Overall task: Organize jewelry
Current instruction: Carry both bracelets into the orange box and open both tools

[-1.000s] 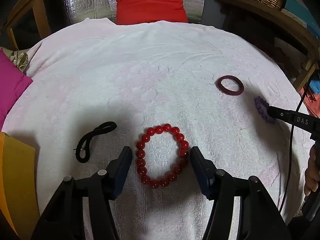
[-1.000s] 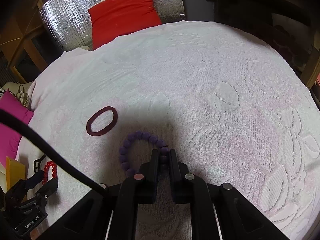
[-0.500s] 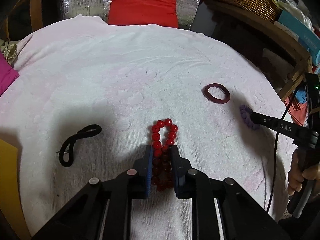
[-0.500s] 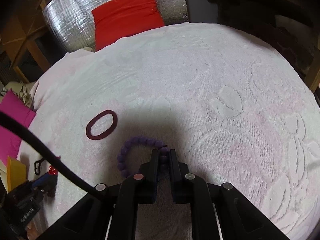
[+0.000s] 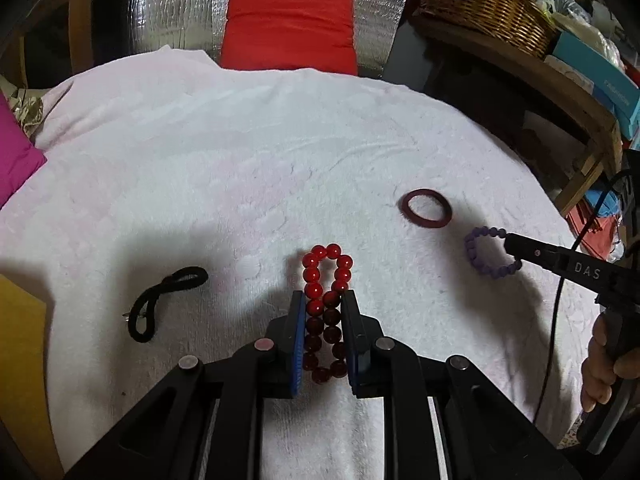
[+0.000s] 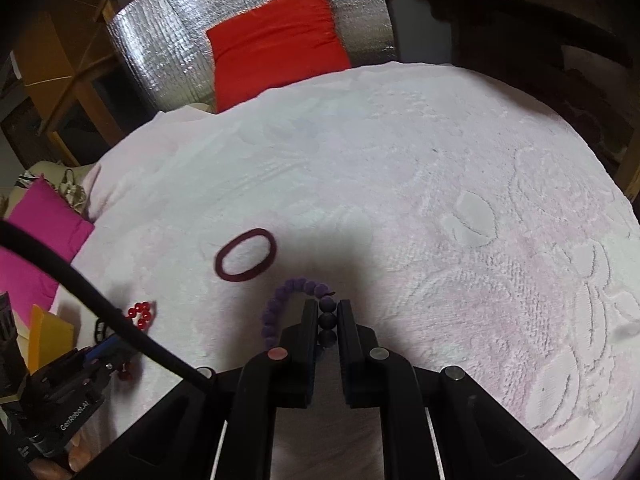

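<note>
Both grippers pinching bead bracelets on the white towel

Left wrist view: my left gripper (image 5: pixel 322 304) is clamped on the red bead bracelet (image 5: pixel 326 280), squashing it into a narrow double row between the blue pads; its far loop sticks out past the tips, the near end sits deep between the fingers. The jaws closed in on it within the last second. Black hair tie (image 5: pixel 166 302) lies on the towel (image 5: pixel 240 160) well to the left, dark red ring (image 5: pixel 427 208) off to the upper right. Further right, my right gripper (image 5: pixel 510 248) holds the purple bead bracelet (image 5: pixel 486 254) by one side, hand (image 5: pixel 602 364) on the handle.

Right wrist view: right gripper (image 6: pixel 325 308) pressed together on a few purple beads, rest of the purple bracelet (image 6: pixel 280 304) curving out left of the tips. Dark red ring (image 6: pixel 246 255) just beyond, up-left. Red beads (image 6: pixel 140 314) and left gripper (image 6: pixel 120 354) at the far left edge
</note>
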`<control>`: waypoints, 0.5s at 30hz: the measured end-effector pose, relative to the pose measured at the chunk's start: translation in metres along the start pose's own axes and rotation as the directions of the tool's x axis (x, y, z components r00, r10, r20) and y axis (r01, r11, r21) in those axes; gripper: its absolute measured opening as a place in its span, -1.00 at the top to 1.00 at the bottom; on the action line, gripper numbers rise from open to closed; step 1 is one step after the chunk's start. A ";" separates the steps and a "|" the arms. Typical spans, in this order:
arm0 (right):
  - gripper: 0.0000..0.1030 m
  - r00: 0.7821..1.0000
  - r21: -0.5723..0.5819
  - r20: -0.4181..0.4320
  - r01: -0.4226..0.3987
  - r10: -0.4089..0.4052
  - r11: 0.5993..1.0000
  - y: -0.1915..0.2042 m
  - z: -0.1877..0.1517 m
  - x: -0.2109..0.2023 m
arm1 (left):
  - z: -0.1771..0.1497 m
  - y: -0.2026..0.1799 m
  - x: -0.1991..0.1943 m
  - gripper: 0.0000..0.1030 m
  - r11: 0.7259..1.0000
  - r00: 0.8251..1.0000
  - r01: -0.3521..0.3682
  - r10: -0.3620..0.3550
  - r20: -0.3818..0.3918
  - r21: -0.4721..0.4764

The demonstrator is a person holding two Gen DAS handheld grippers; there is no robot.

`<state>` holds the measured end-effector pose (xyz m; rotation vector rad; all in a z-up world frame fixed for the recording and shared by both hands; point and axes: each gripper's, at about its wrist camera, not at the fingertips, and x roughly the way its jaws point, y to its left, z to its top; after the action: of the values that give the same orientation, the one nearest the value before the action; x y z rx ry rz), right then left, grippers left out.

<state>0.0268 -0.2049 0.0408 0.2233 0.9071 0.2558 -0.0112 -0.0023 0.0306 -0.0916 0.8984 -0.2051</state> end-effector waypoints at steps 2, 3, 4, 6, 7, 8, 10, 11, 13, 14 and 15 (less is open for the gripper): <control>0.80 1.000 -0.004 0.007 -0.017 0.017 1.000 0.003 -0.001 -0.004 | -0.001 -0.001 -0.006 0.65 1.000 1.000 -0.006 0.006 0.004 0.005; 0.80 1.000 -0.003 0.009 -0.026 0.026 1.000 0.006 -0.002 -0.005 | -0.002 -0.002 -0.011 0.65 1.000 1.000 -0.006 0.006 0.009 0.006; 0.80 0.999 0.001 0.013 -0.042 0.042 0.999 0.008 -0.002 -0.008 | -0.003 -0.002 -0.015 0.65 1.000 1.000 -0.007 0.006 0.015 0.004; 0.80 0.997 0.003 0.023 -0.071 0.071 0.997 0.012 -0.003 -0.013 | -0.005 -0.002 -0.026 0.65 1.000 0.999 -0.017 0.017 0.030 0.000; 0.80 0.996 0.003 0.029 -0.083 0.083 0.997 0.014 -0.004 -0.016 | -0.006 -0.001 -0.031 0.65 1.000 0.999 -0.017 0.017 0.039 -0.003; 0.80 0.995 0.003 0.034 -0.093 0.092 0.996 0.016 -0.005 -0.018 | -0.008 0.000 -0.041 0.65 1.000 0.998 -0.012 0.013 0.057 -0.013; 0.80 0.992 0.007 0.049 -0.117 0.116 0.993 0.023 -0.007 -0.024 | -0.009 0.001 -0.057 0.65 1.000 0.996 -0.004 0.006 0.092 -0.029; 0.80 0.990 0.007 0.055 -0.132 0.131 0.991 0.027 -0.009 -0.027 | -0.010 0.002 -0.065 0.65 0.999 0.994 -0.002 0.006 0.109 -0.037; 0.79 0.987 0.001 0.062 -0.148 0.147 0.989 0.034 -0.013 -0.031 | -0.013 0.006 -0.078 0.65 0.999 0.991 -0.010 0.017 0.135 -0.053; 0.80 0.985 -0.003 0.065 -0.158 0.158 0.987 0.040 -0.014 -0.033 | -0.014 0.007 -0.085 0.65 0.998 0.989 -0.021 0.029 0.148 -0.059; 0.79 0.983 -0.013 0.068 -0.168 0.169 0.986 0.047 -0.017 -0.036 | -0.016 0.009 -0.092 0.65 0.997 0.987 -0.033 0.042 0.156 -0.063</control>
<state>-0.0138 -0.1705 0.0715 0.3013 0.8197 0.4060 -0.0778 0.0263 0.0896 -0.1447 0.7481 -0.1335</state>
